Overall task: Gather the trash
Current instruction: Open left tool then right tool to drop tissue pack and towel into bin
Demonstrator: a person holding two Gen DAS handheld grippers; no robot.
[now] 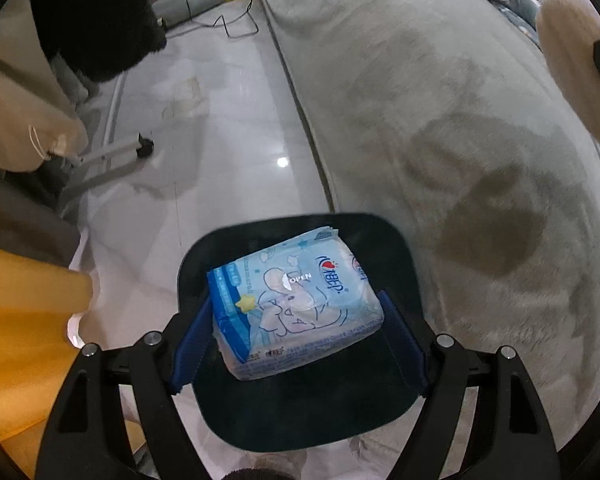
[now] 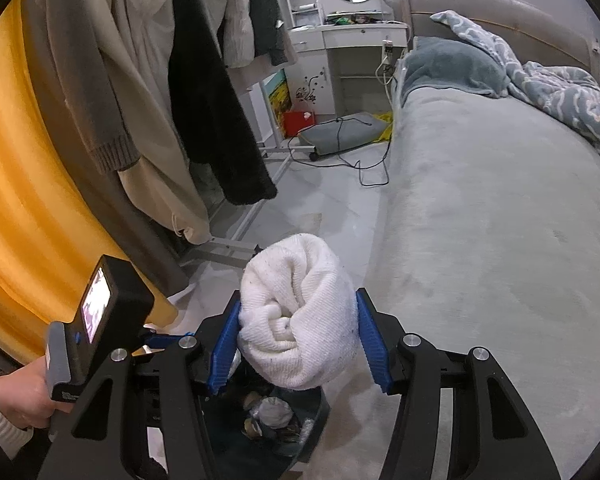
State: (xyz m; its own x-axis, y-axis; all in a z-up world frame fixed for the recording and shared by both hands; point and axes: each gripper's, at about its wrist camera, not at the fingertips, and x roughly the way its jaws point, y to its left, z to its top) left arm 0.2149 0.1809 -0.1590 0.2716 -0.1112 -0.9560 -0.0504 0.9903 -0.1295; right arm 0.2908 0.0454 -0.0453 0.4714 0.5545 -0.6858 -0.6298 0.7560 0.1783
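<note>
In the left wrist view my left gripper [image 1: 298, 322] is shut on a light blue tissue pack [image 1: 294, 302] and holds it over the dark trash bin [image 1: 396, 248] on the floor beside the bed. In the right wrist view my right gripper [image 2: 298, 338] is shut on a rolled white sock [image 2: 300, 320], held above the same bin [image 2: 316, 412], which holds several bits of trash. The left gripper's body and the hand holding it [image 2: 20, 400] show at lower left there.
A grey bed [image 2: 500, 220] fills the right side, with a blue patterned quilt [image 2: 560, 88] at its head. Clothes hang on a rack [image 2: 204, 92] at left, by a yellow curtain [image 2: 28, 184]. Cables [image 2: 364, 160] and a grey cushion [image 2: 340, 132] lie on the white tiled floor.
</note>
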